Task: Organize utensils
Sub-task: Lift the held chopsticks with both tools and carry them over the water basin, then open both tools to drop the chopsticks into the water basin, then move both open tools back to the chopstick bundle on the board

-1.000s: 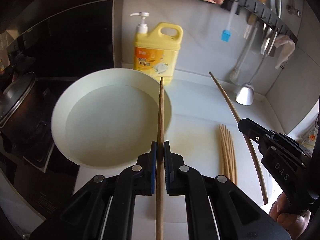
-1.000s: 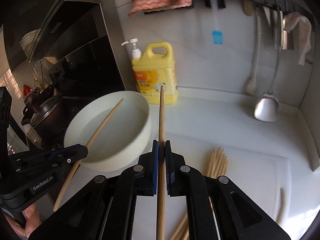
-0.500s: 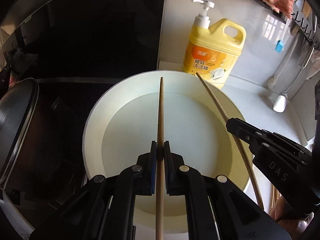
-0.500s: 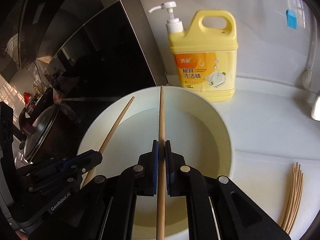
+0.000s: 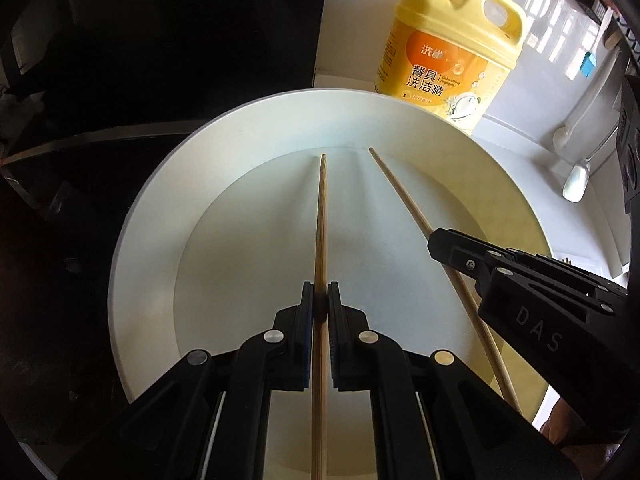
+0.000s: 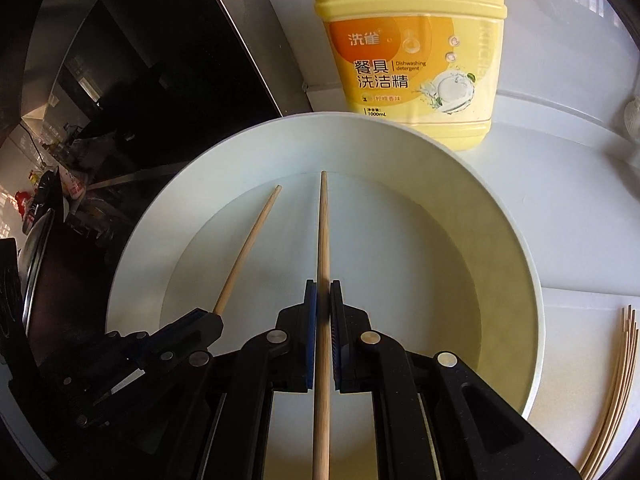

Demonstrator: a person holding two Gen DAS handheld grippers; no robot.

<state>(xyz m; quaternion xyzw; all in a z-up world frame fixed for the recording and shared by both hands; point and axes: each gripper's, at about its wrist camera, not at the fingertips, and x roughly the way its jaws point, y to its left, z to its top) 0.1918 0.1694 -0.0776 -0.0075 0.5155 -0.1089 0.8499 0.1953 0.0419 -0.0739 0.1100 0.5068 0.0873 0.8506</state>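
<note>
My left gripper (image 5: 320, 304) is shut on a wooden chopstick (image 5: 321, 224) that points down into a wide white basin (image 5: 160, 208). My right gripper (image 6: 323, 300) is shut on a second chopstick (image 6: 322, 232), aimed into the same basin (image 6: 500, 216). Both tips hang near the basin's far inner wall, side by side. In the left wrist view the right gripper (image 5: 434, 242) comes in from the right with its chopstick (image 5: 400, 192). In the right wrist view the left gripper (image 6: 216, 320) is at lower left with its chopstick (image 6: 250, 246).
A yellow dish-soap jug (image 6: 416, 68) stands just behind the basin against the wall. Several more chopsticks (image 6: 624, 364) lie on the white counter to the right. Utensils (image 5: 576, 180) hang on the wall at the right. A dark stove (image 5: 100, 100) and a pot lid (image 6: 36, 248) are to the left.
Both grippers have moved left from the counter to over the basin and lower, carrying their chopsticks. The basin and soap jug now look much larger, and the chopstick tips point inside the basin.
</note>
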